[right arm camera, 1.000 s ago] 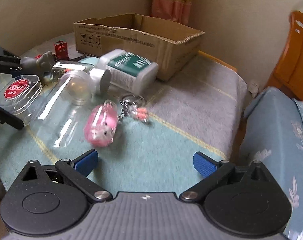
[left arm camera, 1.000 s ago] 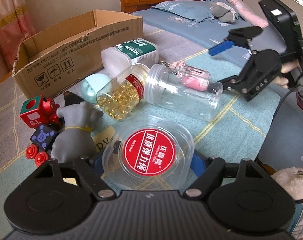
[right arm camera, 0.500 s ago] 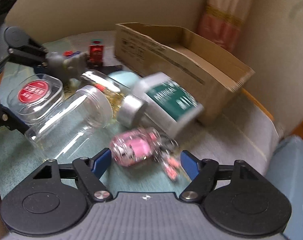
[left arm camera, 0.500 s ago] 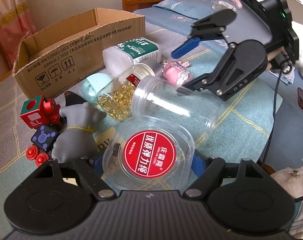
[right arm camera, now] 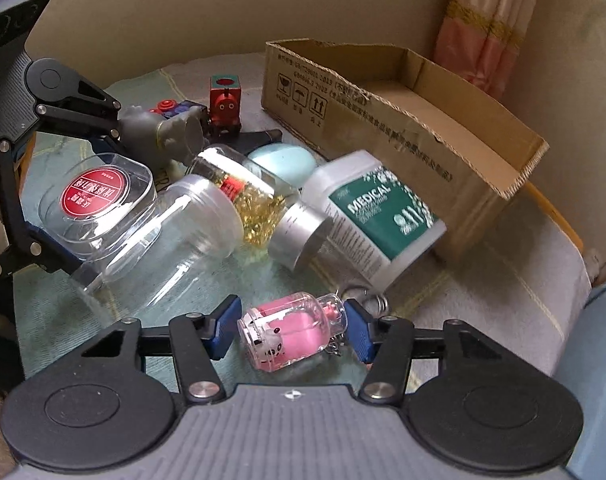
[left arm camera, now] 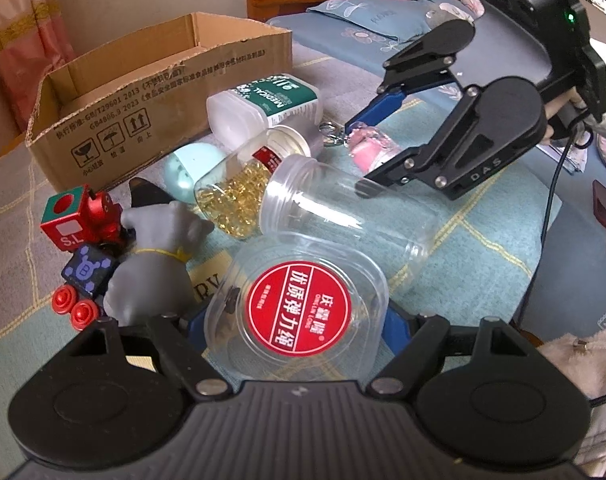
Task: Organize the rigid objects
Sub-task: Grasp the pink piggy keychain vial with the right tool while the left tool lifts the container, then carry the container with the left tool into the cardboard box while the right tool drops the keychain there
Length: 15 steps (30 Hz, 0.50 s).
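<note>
Rigid objects all lie outside the cardboard box (right arm camera: 407,128) (apparently empty): left gripper (left arm camera: 293,322) clamps the clear case (left arm camera: 299,304); right gripper (right arm camera: 289,330) is closing around the pink bottle (right arm camera: 293,334).

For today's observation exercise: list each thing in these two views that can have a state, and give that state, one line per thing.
Cardboard box: open-topped, looks empty.
Clear jar: on its side, lidless, empty.
Capsule jar: on its side, capped.
Medical bottle: lying down.
Pink bottle: lying between the closing right gripper pads.
Round tub: lidded, gripped by the left gripper.
</note>
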Motion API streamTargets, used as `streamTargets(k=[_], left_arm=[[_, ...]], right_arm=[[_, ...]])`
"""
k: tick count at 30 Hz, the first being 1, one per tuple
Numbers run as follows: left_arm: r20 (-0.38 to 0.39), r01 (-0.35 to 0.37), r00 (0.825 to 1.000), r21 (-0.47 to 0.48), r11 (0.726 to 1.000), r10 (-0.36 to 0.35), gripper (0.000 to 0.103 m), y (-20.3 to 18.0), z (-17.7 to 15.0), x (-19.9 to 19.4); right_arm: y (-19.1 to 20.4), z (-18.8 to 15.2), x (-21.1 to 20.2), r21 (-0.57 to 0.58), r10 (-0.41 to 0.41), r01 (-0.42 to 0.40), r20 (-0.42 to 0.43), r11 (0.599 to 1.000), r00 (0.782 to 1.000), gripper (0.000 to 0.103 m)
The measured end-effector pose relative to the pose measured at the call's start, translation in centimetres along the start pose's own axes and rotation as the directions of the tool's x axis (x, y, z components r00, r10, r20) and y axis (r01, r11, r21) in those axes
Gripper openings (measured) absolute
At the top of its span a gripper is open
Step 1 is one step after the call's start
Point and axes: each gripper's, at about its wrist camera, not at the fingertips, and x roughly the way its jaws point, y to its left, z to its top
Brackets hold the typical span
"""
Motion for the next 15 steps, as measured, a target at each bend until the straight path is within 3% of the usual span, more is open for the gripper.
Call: streamTargets(k=[15], left_arm=[[0.011,-0.071,0.997,0.066,0.995,0.070,0.080,0.9,2.7,-4.4]], right_arm=[[0.9,1.7,-4.9,0.039,0.008,-0.010,0.040,0.999,0.999,0.061]])
